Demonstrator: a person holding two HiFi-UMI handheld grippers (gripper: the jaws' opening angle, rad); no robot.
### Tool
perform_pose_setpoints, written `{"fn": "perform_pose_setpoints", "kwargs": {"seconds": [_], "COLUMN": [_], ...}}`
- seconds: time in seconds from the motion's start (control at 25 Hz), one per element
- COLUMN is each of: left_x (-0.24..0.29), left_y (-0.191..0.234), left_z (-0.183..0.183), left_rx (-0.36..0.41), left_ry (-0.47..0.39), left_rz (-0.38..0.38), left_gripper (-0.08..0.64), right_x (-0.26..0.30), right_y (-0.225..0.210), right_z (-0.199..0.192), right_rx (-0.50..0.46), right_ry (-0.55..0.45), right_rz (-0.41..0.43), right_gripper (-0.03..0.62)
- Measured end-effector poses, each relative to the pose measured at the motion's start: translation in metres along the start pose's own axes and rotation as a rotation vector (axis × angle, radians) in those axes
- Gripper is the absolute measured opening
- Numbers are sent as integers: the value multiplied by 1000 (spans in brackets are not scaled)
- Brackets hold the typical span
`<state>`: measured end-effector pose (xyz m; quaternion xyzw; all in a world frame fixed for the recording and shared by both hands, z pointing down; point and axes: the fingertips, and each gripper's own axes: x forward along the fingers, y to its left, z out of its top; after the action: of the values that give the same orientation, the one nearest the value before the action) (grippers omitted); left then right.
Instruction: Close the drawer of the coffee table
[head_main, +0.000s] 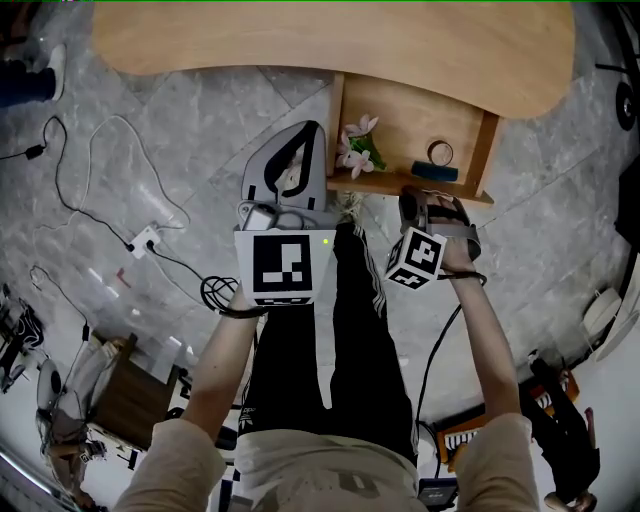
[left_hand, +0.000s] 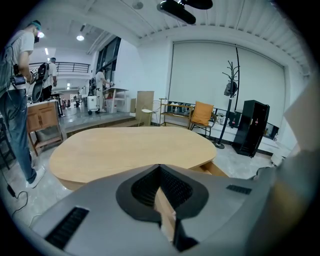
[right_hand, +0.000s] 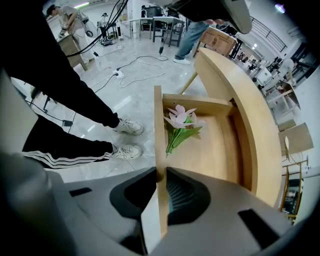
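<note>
The coffee table (head_main: 330, 40) has its drawer (head_main: 410, 115) pulled out toward me. Inside lie pink artificial flowers (head_main: 355, 148), a tape ring (head_main: 440, 153) and a dark flat object (head_main: 435, 172). My right gripper (head_main: 430, 197) points down over the drawer's front panel (right_hand: 159, 130). In the right gripper view the board stands between the right gripper's (right_hand: 161, 172) pads, which are closed against it. My left gripper (head_main: 300, 150) hovers left of the drawer, facing the table top (left_hand: 130, 147). The left gripper's (left_hand: 159, 167) tips meet, and a thin strip of wood shows in the gap behind them.
Cables and a power strip (head_main: 145, 240) lie on the marble floor at left. My legs and shoes (right_hand: 127, 127) stand just before the drawer. A small wooden cabinet (head_main: 130, 395) sits at lower left. Beyond the table are a person (left_hand: 15, 95), a chair (left_hand: 201, 114) and a coat stand (left_hand: 231, 100).
</note>
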<state>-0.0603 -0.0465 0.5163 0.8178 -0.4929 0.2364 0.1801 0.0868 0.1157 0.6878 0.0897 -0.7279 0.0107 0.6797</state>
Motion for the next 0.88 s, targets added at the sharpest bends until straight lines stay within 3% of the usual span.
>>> {"fn": "perform_pose_setpoints", "kwargs": {"seconds": [0.32,0.88], "left_x": [-4,15], "left_y": [7,9], "left_z": [7,4], "left_rx": [23,27], "left_ry": [11,33], "left_rz": [12,6], "left_gripper": [8,8], "right_x": [-20,-14], "right_y": [-18,-56], "right_z": [13,3], "right_rx": [15,-9], "right_ry": [-50,-28], "right_rz": [-18,-70], "right_gripper": [69,69]}}
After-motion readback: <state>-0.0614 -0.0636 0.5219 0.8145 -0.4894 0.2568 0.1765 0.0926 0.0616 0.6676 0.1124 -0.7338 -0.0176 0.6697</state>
